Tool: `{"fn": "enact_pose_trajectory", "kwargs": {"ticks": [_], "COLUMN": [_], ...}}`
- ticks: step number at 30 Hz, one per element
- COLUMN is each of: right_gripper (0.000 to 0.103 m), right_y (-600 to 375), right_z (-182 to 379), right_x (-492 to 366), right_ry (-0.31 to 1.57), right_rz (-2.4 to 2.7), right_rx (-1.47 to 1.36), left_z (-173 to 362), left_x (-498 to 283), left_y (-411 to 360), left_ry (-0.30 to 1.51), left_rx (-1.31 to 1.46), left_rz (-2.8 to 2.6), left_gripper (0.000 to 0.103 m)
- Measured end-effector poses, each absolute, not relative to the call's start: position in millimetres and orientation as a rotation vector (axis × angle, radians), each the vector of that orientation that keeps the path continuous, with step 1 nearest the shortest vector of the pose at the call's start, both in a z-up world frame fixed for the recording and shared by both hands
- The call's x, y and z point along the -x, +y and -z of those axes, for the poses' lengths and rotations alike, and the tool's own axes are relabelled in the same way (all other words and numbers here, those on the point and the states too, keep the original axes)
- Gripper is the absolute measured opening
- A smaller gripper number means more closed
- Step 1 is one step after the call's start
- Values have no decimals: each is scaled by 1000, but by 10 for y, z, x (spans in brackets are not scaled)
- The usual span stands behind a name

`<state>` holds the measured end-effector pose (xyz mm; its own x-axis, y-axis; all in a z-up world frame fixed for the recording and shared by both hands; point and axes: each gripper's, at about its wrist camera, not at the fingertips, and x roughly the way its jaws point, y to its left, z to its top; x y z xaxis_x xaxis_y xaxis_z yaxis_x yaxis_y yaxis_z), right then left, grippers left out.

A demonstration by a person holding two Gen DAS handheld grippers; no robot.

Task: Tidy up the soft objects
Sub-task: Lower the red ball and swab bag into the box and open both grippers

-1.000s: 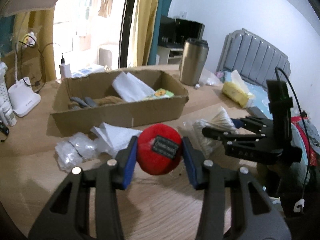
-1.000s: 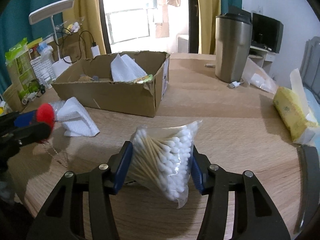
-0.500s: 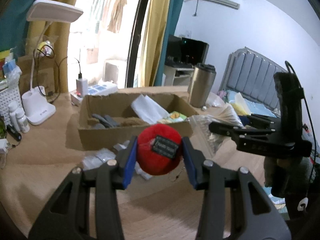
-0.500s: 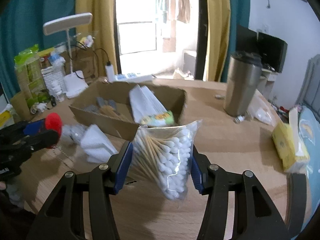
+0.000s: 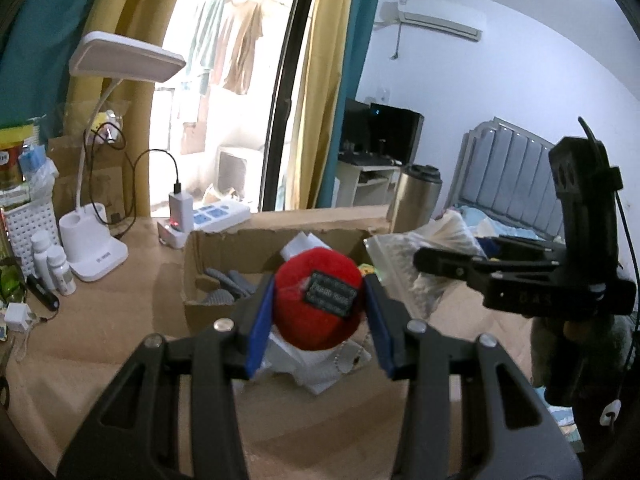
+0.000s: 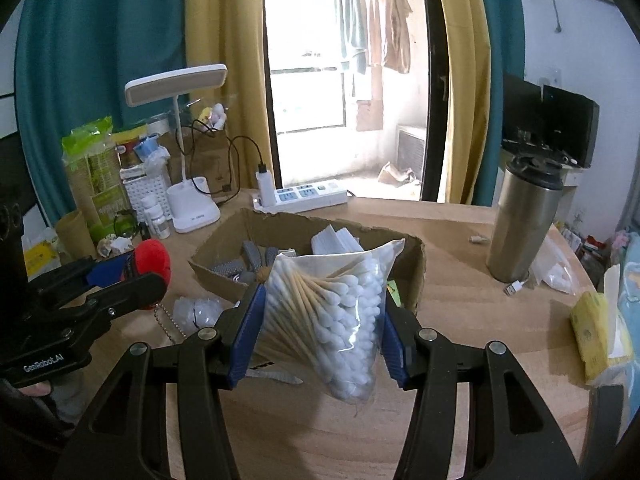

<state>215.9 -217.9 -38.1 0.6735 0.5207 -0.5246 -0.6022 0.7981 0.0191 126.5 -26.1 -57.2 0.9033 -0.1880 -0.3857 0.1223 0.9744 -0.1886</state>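
Observation:
My left gripper [image 5: 320, 316] is shut on a red plush ball [image 5: 308, 320] with a black label and a hanging bead chain, held above the table in front of the cardboard box [image 5: 208, 248]. My right gripper [image 6: 320, 328] is shut on a clear bag of cotton swabs [image 6: 328, 312], held up in front of the same box [image 6: 416, 264]. The box holds white tissues and grey fabric items. In the right wrist view the left gripper [image 6: 132, 276] with the red ball [image 6: 154, 260] is at the left. In the left wrist view the right gripper [image 5: 452, 260] is at the right.
A steel tumbler [image 6: 524, 224] stands right of the box. A desk lamp [image 6: 192, 208], a power strip [image 6: 304, 196], bottles and packets crowd the back left. White tissue [image 5: 304, 368] and a plastic packet [image 6: 198, 312] lie before the box. A yellow tissue pack [image 6: 592, 328] lies far right.
Both grippers have risen from the table with their loads and come closer to the box. The box now looks lower and nearer under both.

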Motion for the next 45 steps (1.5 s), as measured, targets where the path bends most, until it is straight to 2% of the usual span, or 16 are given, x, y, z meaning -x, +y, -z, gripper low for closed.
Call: {"fn": "enact_pose_trajectory", "kwargs": {"ticks": [25, 45], "right_gripper": [57, 57], "right_y": [-2153, -2074], "right_z": [489, 672], "right_x": [-2731, -3295], "right_ry": [554, 561], "right_rz": [-622, -643], "right_rx": [116, 110], "left_z": [666, 848], "left_x": [-1877, -2578], "left_y": [2, -122], "left_ry": [450, 536], "left_rx": [157, 134], "left_rz": [95, 126], "left_gripper": [45, 46]}}
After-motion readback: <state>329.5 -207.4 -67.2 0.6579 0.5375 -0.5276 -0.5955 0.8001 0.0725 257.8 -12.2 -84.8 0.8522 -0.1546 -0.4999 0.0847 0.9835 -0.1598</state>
